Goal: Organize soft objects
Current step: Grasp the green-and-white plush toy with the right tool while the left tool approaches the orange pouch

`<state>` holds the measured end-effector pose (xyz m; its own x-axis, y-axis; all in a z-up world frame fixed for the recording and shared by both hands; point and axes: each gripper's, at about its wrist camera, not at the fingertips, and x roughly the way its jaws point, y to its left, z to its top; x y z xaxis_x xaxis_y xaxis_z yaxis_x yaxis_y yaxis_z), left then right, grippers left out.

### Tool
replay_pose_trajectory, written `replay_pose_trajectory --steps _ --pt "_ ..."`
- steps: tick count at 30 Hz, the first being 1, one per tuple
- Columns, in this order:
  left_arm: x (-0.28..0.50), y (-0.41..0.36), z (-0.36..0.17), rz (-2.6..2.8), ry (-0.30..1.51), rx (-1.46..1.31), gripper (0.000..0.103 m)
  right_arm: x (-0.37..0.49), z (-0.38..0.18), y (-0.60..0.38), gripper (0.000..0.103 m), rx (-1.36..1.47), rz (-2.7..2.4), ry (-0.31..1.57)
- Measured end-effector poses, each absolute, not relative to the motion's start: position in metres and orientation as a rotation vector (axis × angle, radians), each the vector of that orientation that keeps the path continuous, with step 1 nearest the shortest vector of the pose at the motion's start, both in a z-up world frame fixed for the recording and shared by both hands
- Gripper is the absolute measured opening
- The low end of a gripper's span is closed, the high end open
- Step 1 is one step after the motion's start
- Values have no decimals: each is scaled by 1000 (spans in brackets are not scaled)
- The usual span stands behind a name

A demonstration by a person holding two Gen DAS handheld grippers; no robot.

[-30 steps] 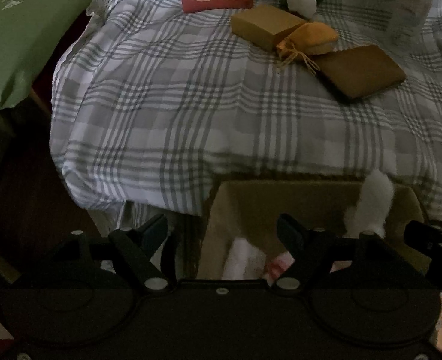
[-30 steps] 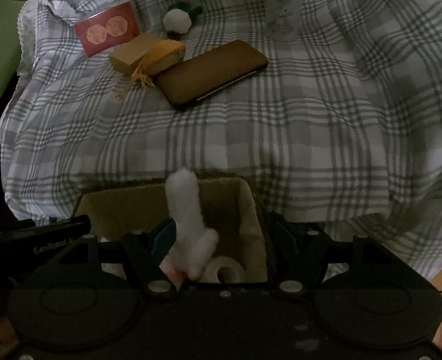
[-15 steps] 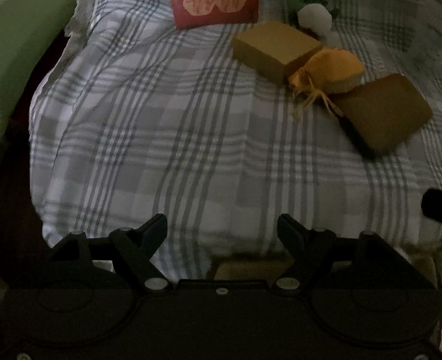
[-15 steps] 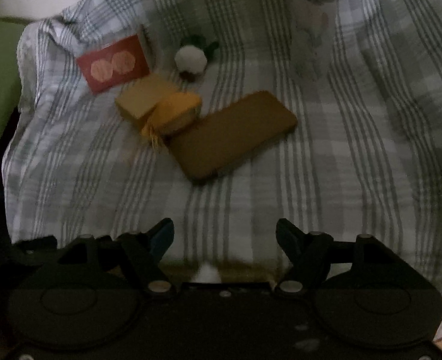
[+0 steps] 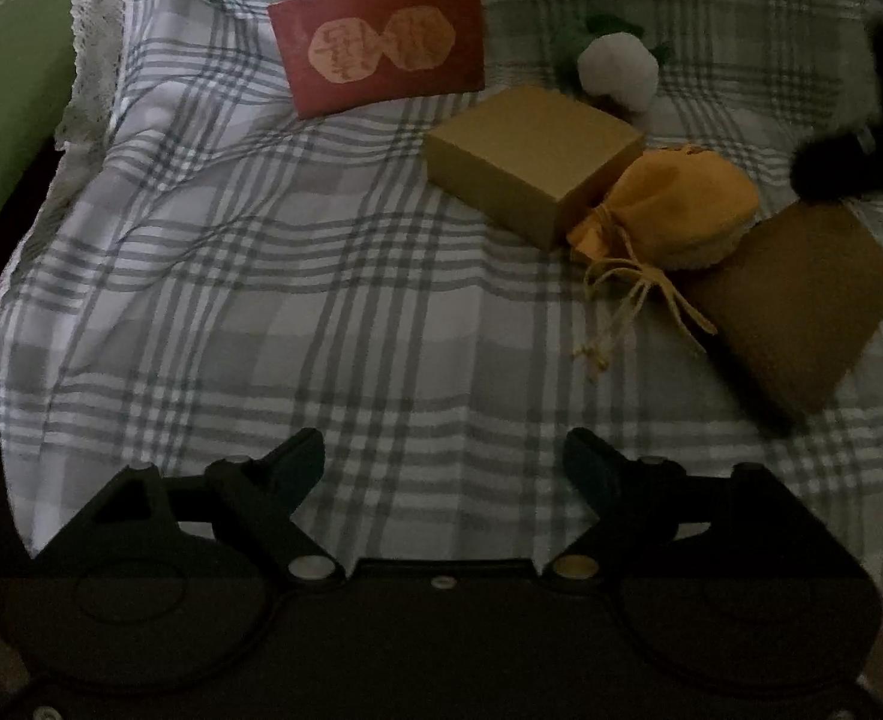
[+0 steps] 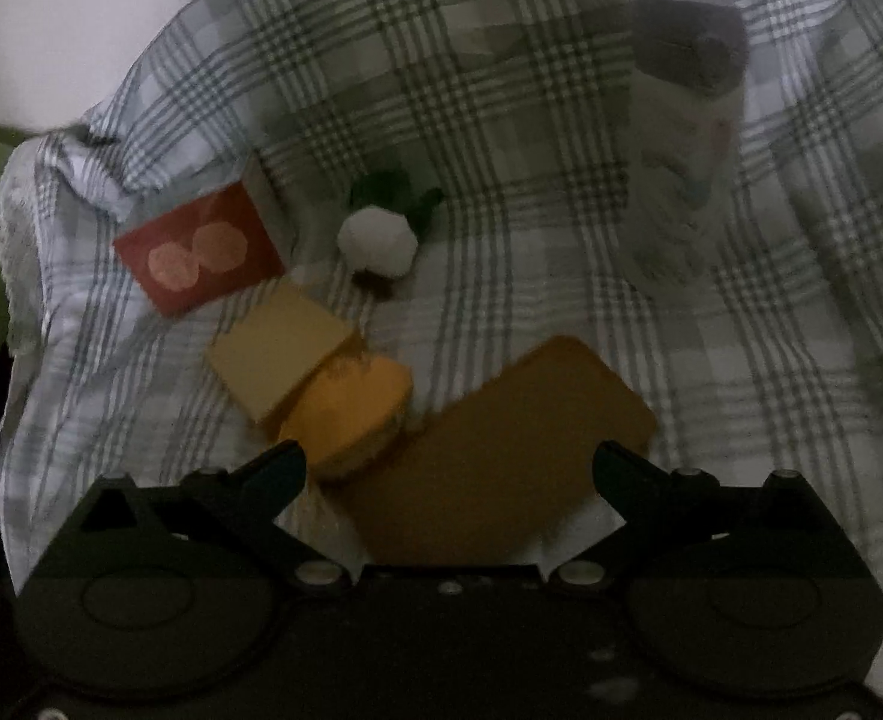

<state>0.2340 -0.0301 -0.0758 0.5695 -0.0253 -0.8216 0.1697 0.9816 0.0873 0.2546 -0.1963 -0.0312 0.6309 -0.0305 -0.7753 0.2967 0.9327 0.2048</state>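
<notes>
On the plaid bedsheet (image 5: 261,276) (image 6: 501,120) lie an orange drawstring pouch (image 5: 681,210) (image 6: 351,408), a tan box (image 5: 525,162) (image 6: 279,348), a brown flat case (image 5: 795,306) (image 6: 501,450), a red packet (image 5: 381,42) (image 6: 201,252) and a white plush with green leaves (image 5: 618,66) (image 6: 378,234). My left gripper (image 5: 444,456) hovers over bare sheet, its jaws opening with nothing between them. My right gripper (image 6: 448,468) is over the brown case, jaws opening, touching nothing. It shows as a dark shape (image 5: 861,138) in the left wrist view.
A pale bottle with a grey cap (image 6: 687,138) stands at the back right of the sheet. A green pillow (image 5: 3,90) lies to the left, beyond the sheet's lace edge (image 5: 87,48). Dark floor shows at the lower left.
Both grippers have moved forward from above the fabric basket to over the bed, and the basket and white plush in it have left view. Both pairs of jaws have spread wider.
</notes>
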Motion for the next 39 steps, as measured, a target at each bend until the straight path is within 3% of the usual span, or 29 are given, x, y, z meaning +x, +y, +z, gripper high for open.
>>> replay_pose_trajectory --steps 7,31,34,39 --pt "244 -25 -82 -137 937 122 101 310 -41 -190 103 332 -216 880" --pt "242 -25 -90 -172 863 95 101 437 -74 -168 99 227 -224 901" --pt "242 -25 -90 -171 864 93 101 445 -79 -168 93 222 -228 922" --pt "242 -25 -89 -172 865 92 101 458 -89 -169 66 197 -243 978"
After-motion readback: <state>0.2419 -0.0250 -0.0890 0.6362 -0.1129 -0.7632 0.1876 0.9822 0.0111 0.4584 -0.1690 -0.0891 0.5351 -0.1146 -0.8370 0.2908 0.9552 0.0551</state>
